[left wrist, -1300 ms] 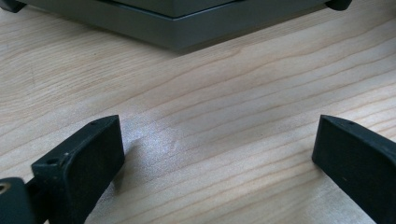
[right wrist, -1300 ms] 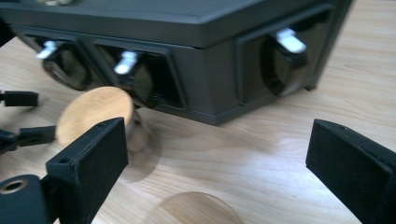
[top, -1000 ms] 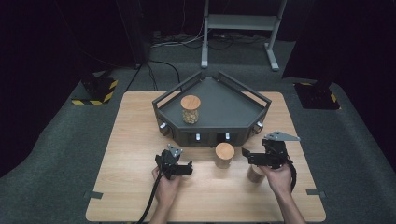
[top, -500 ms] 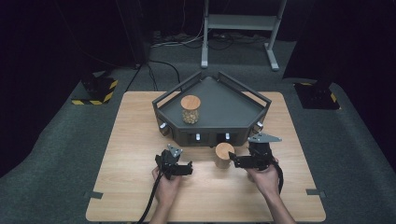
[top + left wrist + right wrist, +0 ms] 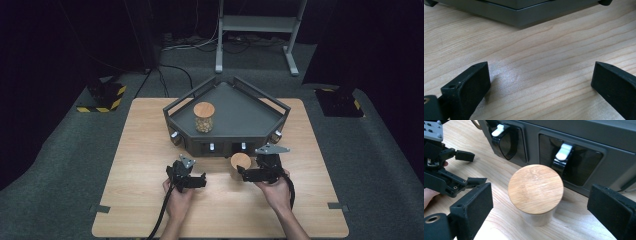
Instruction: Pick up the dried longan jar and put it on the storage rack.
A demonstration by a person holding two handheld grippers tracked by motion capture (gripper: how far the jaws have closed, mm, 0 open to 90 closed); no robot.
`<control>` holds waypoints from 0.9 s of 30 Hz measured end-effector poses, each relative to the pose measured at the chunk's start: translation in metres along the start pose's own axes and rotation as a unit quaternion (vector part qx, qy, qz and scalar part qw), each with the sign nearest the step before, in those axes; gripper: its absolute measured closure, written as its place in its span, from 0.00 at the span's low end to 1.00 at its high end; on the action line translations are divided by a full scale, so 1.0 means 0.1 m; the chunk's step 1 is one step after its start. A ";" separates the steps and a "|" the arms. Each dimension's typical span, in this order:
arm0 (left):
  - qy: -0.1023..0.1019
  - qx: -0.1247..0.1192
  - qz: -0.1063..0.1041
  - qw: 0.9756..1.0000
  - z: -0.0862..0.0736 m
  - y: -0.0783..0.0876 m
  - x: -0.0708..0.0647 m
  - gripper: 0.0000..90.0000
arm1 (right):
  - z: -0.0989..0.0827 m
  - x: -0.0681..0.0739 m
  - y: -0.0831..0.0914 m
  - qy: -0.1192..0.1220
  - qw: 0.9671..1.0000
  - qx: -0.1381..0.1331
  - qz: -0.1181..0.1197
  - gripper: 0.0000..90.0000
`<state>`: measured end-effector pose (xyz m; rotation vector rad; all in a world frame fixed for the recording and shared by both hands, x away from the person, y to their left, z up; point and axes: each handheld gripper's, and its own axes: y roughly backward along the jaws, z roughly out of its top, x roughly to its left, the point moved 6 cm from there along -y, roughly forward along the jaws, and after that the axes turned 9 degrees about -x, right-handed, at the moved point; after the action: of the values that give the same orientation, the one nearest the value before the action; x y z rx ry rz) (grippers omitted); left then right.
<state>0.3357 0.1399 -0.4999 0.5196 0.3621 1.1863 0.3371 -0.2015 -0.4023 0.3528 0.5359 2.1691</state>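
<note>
1. High view: the right gripper [image 5: 243, 173] is seen to have been brought leftward over the last second, from well right of the wood-lidded jar [image 5: 240, 163] to just beside it.
2. The jar is stood upright on the table [image 5: 140, 145], just in front of the dark tray [image 5: 250, 117]; a second jar [image 5: 204, 116] is stood on the tray.
3. Right gripper view: the jaws are held wide apart, with the jar lid [image 5: 535, 188] between them, untouched.
4. The left gripper [image 5: 199, 180] is kept where it was, low over bare wood, its jaws apart and nothing held.
5. Judged: the approach is nearly done; closing on the jar is likely next.
</note>
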 end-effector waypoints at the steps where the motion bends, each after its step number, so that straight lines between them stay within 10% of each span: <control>1: 0.000 0.000 0.000 1.000 0.00 0.00 0.00 0.02 | 0.00 0.01 -0.01 0.000 1.000 0.001 0.000 0.06; 27: 0.000 0.000 0.000 1.000 0.00 0.00 0.00 0.02 | -0.06 0.16 -0.30 0.001 0.999 0.041 -0.021 0.07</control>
<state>0.3357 0.1399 -0.4999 0.5196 0.3622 1.1862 0.3455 -0.1733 -0.4213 0.3805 0.6282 2.1109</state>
